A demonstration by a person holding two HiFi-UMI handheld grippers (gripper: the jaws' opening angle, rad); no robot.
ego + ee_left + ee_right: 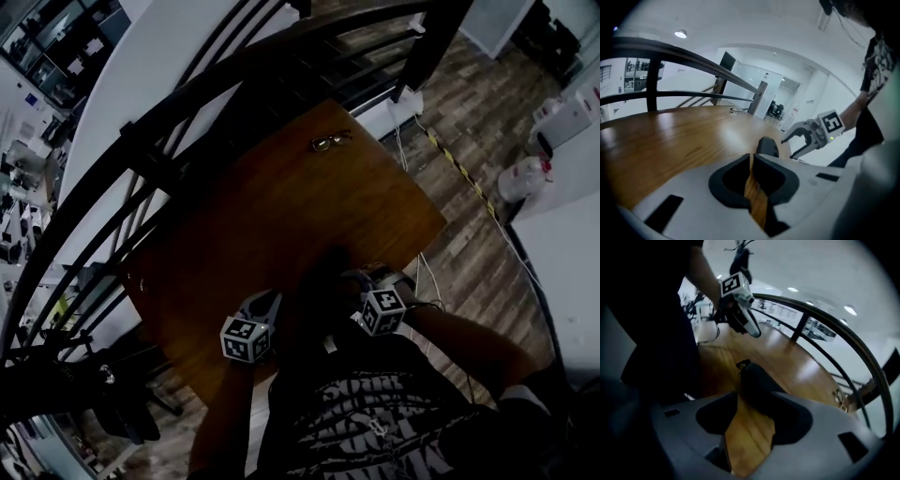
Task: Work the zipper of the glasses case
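Note:
The dark glasses case lies near the front edge of the wooden table. In the right gripper view the case sits just beyond my right gripper. Its jaws stand open, and the zipper pull shows at the case's far end. My left gripper is shut on nothing and hangs above the table, short of the case. From there I see the right gripper with its fingers spread, to the right of the case. In the head view both grippers flank the case, left and right.
A pair of glasses lies at the table's far edge. A dark curved railing runs along the table's far and left sides. The person's torso and arms fill the near side. White containers stand on the floor to the right.

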